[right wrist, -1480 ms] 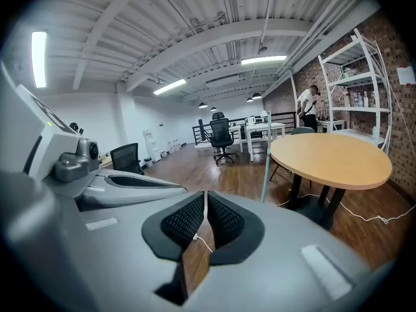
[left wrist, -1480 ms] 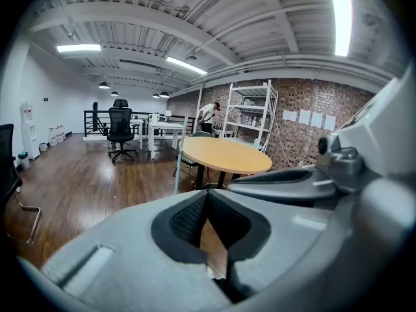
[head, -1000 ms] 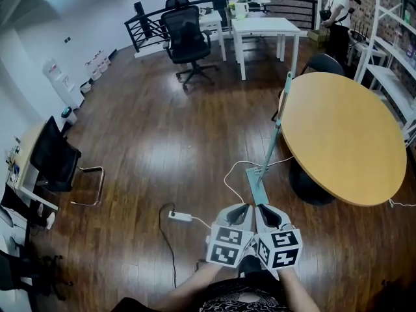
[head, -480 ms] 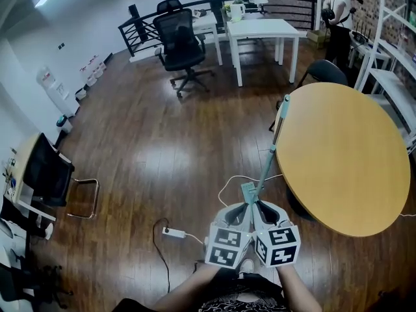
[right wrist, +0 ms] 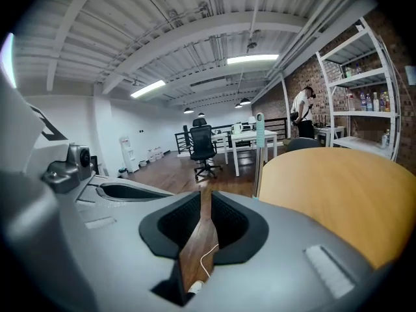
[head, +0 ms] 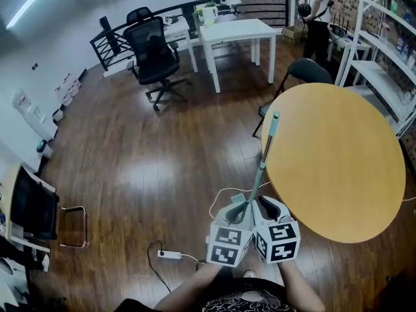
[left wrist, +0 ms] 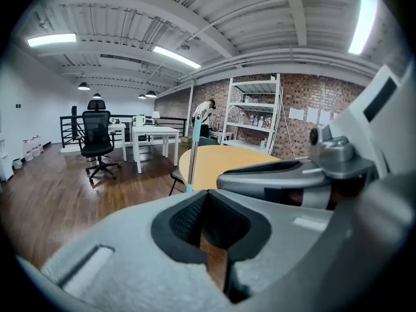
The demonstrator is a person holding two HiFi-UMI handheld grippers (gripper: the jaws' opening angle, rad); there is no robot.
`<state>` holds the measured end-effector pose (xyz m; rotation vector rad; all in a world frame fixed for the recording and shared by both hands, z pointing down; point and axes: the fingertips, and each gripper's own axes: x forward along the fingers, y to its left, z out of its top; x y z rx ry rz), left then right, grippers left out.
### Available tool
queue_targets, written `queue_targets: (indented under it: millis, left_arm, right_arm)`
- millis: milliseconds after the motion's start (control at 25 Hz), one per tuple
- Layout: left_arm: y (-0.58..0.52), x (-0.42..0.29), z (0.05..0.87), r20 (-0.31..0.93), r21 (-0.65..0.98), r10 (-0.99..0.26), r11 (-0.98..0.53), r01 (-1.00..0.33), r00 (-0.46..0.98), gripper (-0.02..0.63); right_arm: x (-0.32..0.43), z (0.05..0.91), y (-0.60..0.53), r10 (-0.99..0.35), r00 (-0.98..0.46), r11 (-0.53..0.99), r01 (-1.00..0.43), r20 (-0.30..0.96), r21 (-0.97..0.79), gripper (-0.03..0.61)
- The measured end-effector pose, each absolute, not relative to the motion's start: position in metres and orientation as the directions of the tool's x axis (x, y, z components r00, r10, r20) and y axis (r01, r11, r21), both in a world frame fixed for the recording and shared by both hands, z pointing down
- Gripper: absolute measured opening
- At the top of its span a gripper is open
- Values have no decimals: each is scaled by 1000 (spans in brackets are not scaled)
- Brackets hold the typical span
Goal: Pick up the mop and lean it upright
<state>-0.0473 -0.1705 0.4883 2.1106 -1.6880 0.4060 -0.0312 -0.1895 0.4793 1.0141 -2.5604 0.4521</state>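
Mop (head: 263,158) stands right of frame centre. Its handle tilts against the left edge of the round worktop (head: 338,168), and its head sits on the floor (head: 149,148) just above my grippers. Left gripper (head: 238,213) is clenched and empty. Right gripper (head: 272,210) is beside it, jaws opening with nothing between; only floor and a white cable (right wrist: 207,255) show through.
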Motion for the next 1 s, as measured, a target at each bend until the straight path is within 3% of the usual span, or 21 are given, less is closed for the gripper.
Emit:
queue_targets:
  millis: [560, 840, 1000]
  left_arm:
    - [-298, -100, 487, 435, 147, -783, -425, -893, 445, 3]
    - [-325, -116, 487, 424, 168, -755, -478, -862, 501, 3]
    - [-336, -117, 491, 427, 167, -747, -488, -857, 509, 3]
  right_arm:
    - [-45, 497, -341, -797, -422, 380, -906, 432, -184, 166]
    - [-47, 523, -391, -822, -328, 299, -944, 466, -138, 246]
    - [-41, 542, -415, -817, -306, 267, -952, 488, -149, 256]
